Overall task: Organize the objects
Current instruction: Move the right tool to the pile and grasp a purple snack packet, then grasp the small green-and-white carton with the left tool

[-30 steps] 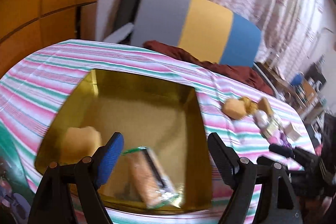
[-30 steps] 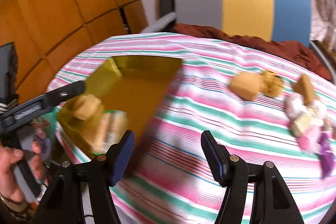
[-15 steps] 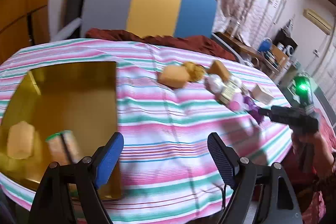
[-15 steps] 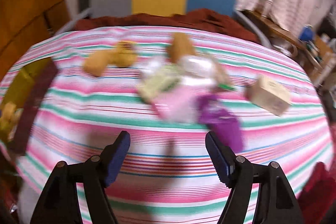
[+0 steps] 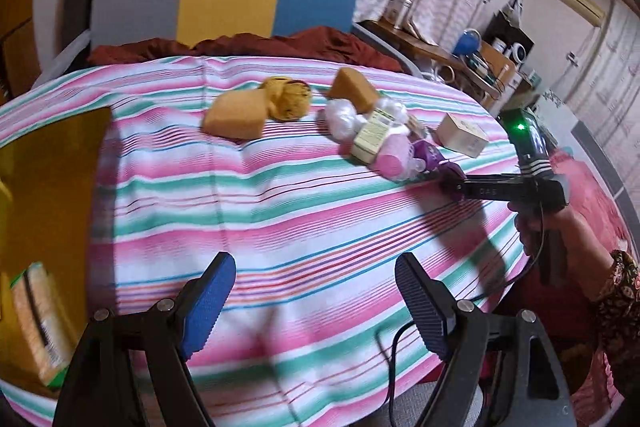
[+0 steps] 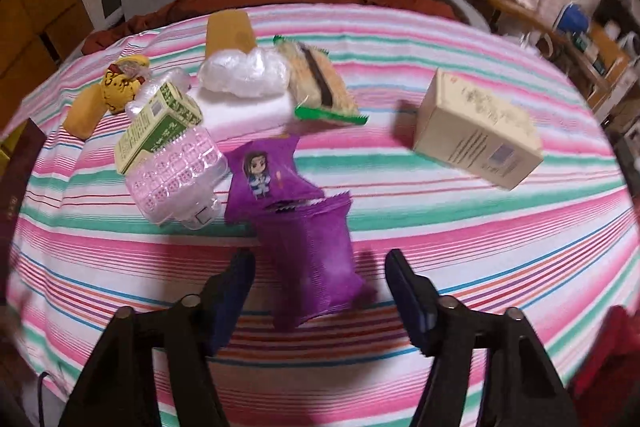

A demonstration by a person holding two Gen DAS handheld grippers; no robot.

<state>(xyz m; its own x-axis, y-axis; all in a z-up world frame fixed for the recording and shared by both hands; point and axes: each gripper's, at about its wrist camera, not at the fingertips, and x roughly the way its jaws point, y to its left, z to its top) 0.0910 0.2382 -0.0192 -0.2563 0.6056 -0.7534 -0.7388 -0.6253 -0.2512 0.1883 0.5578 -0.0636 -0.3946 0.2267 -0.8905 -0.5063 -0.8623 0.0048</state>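
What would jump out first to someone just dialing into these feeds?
The open right gripper closing in on a purple snack packet that lies between its fingers on the striped tablecloth. Just beyond sits a huddle of packets, with a cream box apart to the right. In the left view, a gold tray at the left edge holds a wrapped biscuit pack.

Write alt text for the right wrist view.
The open right gripper straddles the near end of a purple snack packet on a pink-and-green striped tablecloth. Behind it lie a second purple packet with a cartoon figure, a pink plastic container, a green-and-cream carton and a cream box.
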